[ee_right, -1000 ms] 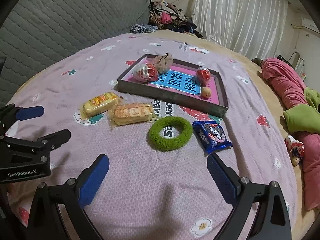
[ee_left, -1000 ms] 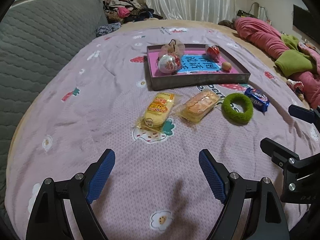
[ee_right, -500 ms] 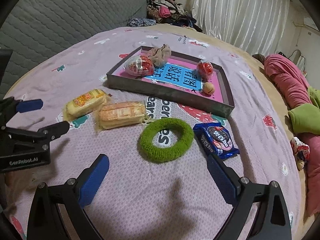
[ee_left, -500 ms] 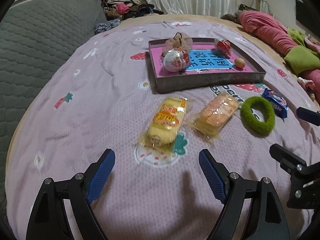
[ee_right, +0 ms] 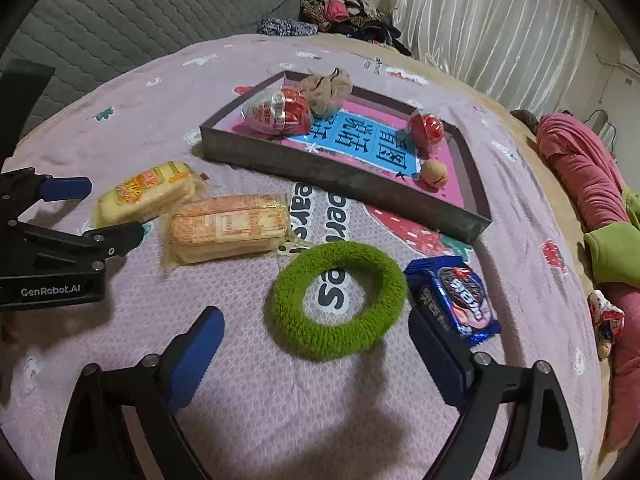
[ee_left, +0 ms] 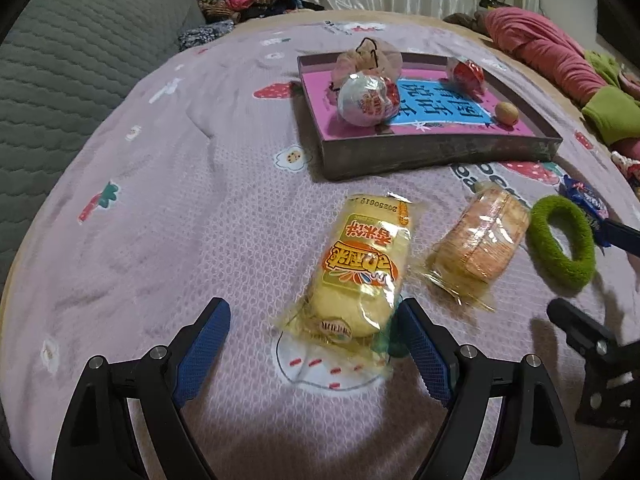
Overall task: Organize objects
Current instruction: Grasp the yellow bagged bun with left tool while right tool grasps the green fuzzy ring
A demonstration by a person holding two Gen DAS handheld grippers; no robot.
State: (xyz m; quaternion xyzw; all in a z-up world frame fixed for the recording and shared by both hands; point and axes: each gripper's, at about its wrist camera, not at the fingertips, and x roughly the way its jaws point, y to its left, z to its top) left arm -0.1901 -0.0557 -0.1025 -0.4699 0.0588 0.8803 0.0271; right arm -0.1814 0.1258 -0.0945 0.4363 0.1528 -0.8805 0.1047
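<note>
I see a shallow grey tray [ee_right: 352, 184] with a pink floor and a blue printed panel, resting on a pink patterned bedspread [ee_left: 168, 184]. Inside it lie a large foil-wrapped chocolate egg [ee_right: 276, 112], a beige drawstring pouch [ee_right: 330, 88], a smaller red wrapped egg [ee_right: 426, 130] and a small tan nut-like ball [ee_right: 434, 172]. In front of the tray, on the bedspread, lie a yellow packaged cake [ee_left: 360, 276], an orange wafer pack [ee_left: 480, 244], a green fuzzy ring [ee_right: 338, 300] and a blue cookie packet [ee_right: 456, 296]. My left gripper [ee_left: 316, 346] hangs released, the cake's wrapper between its fingers. My right gripper [ee_right: 316, 344] is closing, pads not touching the ring.
</note>
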